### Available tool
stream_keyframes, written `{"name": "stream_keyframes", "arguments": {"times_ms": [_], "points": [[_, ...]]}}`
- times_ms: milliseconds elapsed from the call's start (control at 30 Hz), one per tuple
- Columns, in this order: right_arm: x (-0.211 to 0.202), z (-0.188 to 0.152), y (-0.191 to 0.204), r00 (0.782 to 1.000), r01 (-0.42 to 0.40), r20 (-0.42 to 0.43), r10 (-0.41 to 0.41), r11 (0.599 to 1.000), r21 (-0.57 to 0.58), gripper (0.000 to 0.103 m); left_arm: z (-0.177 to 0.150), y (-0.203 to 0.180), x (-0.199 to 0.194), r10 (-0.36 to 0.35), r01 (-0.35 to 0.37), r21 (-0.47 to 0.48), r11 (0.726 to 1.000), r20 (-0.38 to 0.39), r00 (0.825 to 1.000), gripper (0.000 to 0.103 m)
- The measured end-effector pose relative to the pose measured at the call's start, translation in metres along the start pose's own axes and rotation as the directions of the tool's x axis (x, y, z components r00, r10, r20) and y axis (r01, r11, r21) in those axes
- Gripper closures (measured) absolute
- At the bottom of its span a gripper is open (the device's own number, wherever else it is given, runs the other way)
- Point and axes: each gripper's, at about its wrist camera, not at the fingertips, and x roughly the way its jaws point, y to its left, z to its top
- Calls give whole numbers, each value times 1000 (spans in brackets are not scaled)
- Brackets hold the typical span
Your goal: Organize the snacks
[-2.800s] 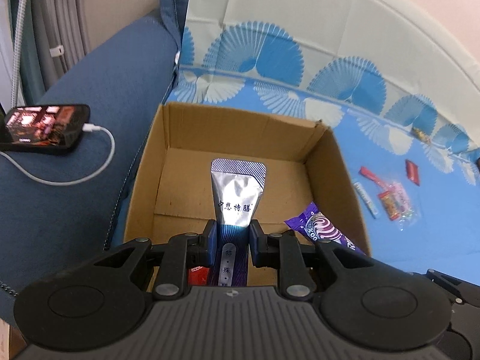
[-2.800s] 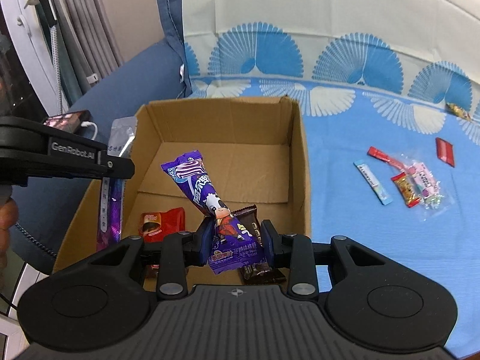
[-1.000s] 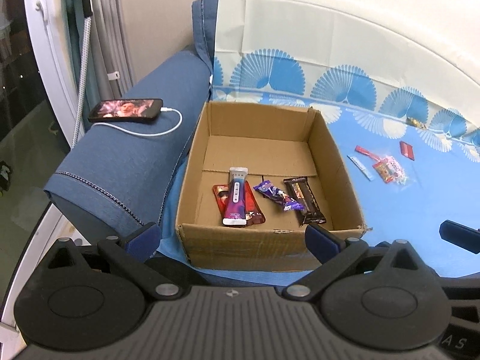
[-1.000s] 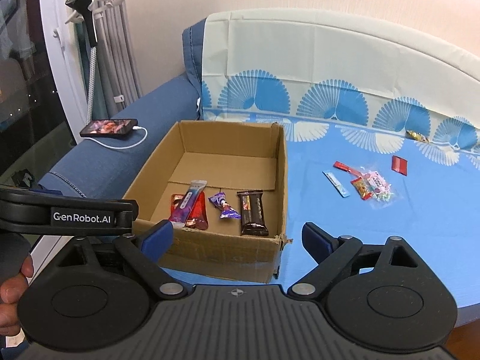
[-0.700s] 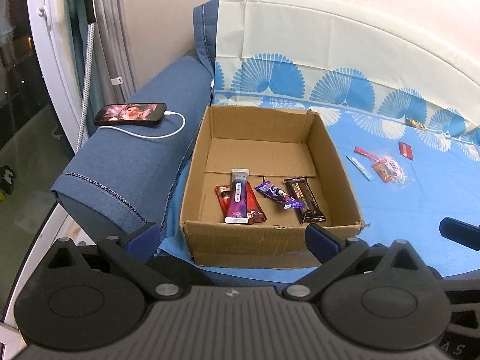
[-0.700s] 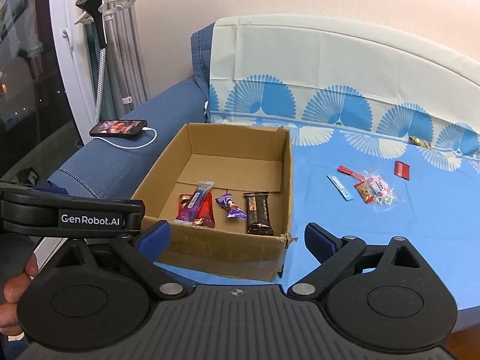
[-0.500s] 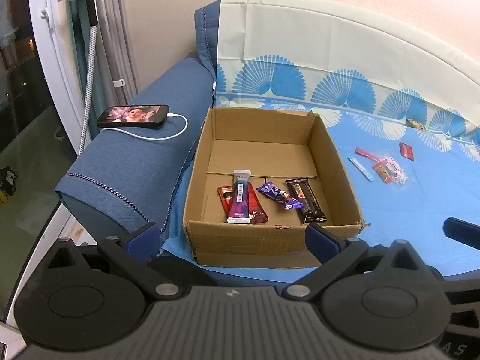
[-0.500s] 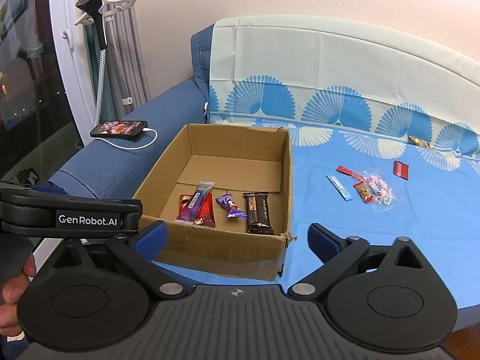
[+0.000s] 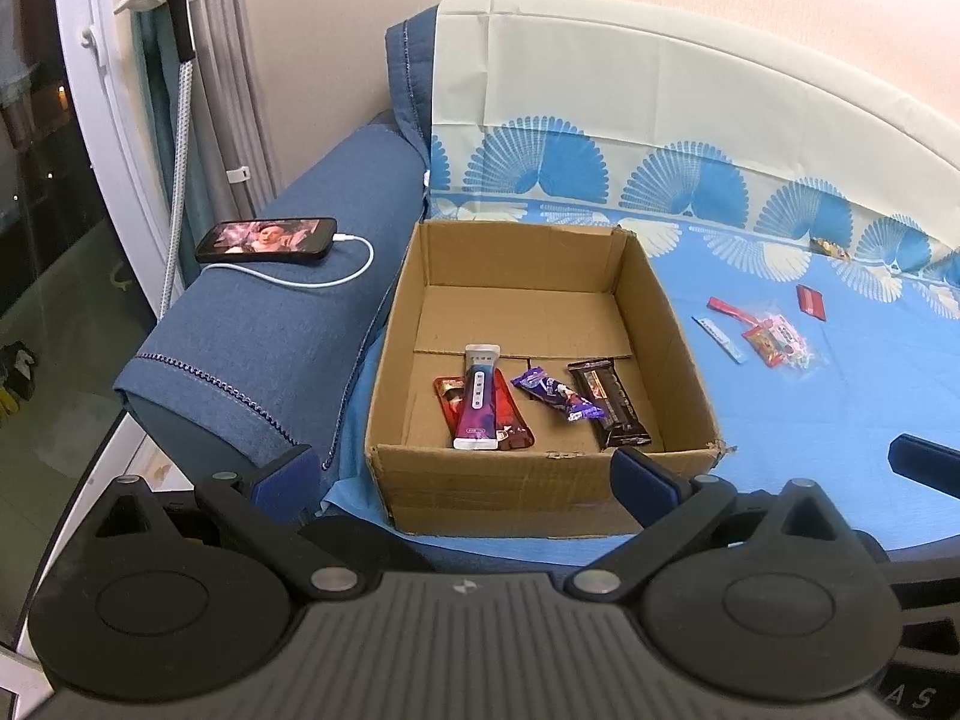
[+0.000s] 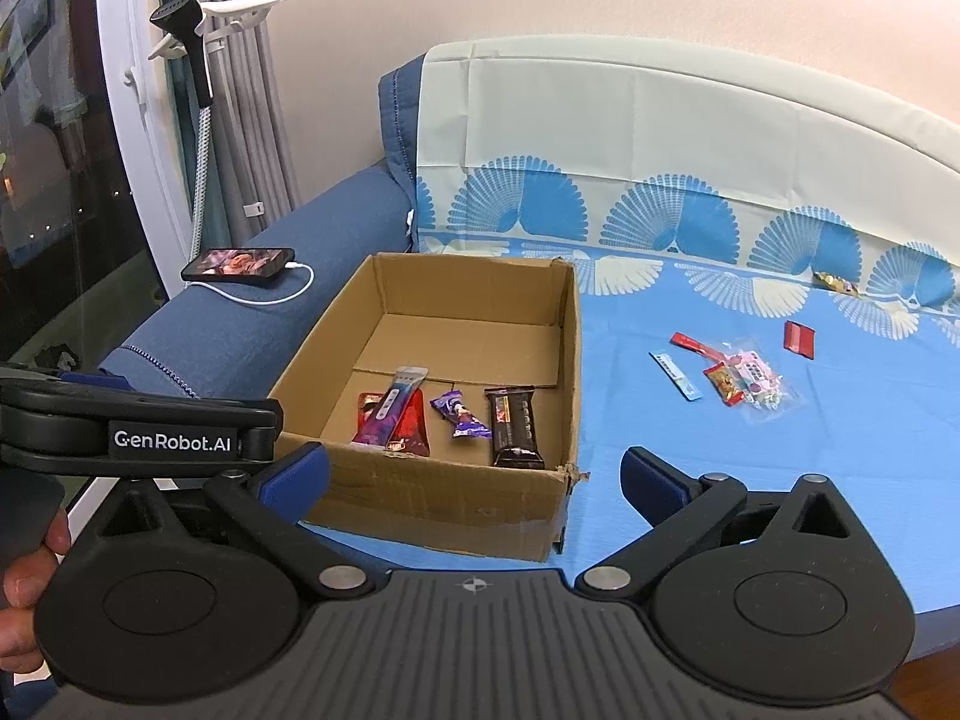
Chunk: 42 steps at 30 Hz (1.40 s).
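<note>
your left gripper is released: its blue pads stand wide apart with nothing between them, in front of the near wall of the box. your right gripper is released too, jaws at full spread and nothing between them; they have just been opening to that width. it sits before the near right corner of the box, and the left gripper's arm crosses the left edge of the right wrist view, with part of your hand below it.

the box stands open on the blue sheet, against the sofa arm. four snacks lie in a row along its near floor:
- a purple stick pack, lying on top of a red pack;
- a small purple wrapper, just right of these;
- a dark bar, rightmost, touching the purple wrapper's end.

more snacks lie on the sheet, well apart from the box: a blue stick, a red stick, a clear bag of sweets with a small red pack against its left side, a red packet, and one wrapper near the backrest.

a phone, with a white cable plugged in, rests on the sofa arm.
</note>
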Motion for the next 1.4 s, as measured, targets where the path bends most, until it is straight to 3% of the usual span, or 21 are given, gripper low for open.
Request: {"name": "stream_keyframes", "arguments": {"times_ms": [767, 900, 1067, 1300, 1400], "points": [[14, -3, -42, 1000, 28, -5, -28, 995, 94, 0, 30, -34, 19, 25, -24, 84, 996, -14, 1000, 0], [17, -6, -69, 998, 62, -2, -62, 987, 145, 0, 40, -54, 29, 11, -7, 106, 994, -35, 999, 0], [22, -11, -117, 990, 143, -15, -143, 965, 219, 0, 56, -88, 45, -53, 64, 119, 991, -92, 994, 0], [35, -16, -190, 966, 256, -39, -257, 913, 318, 0, 81, -160, 86, -123, 152, 181, 972, -161, 979, 0], [48, -17, -222, 957, 285, -51, -286, 892, 351, 0, 96, -194, 118, -161, 207, 188, 960, -237, 958, 0]]}}
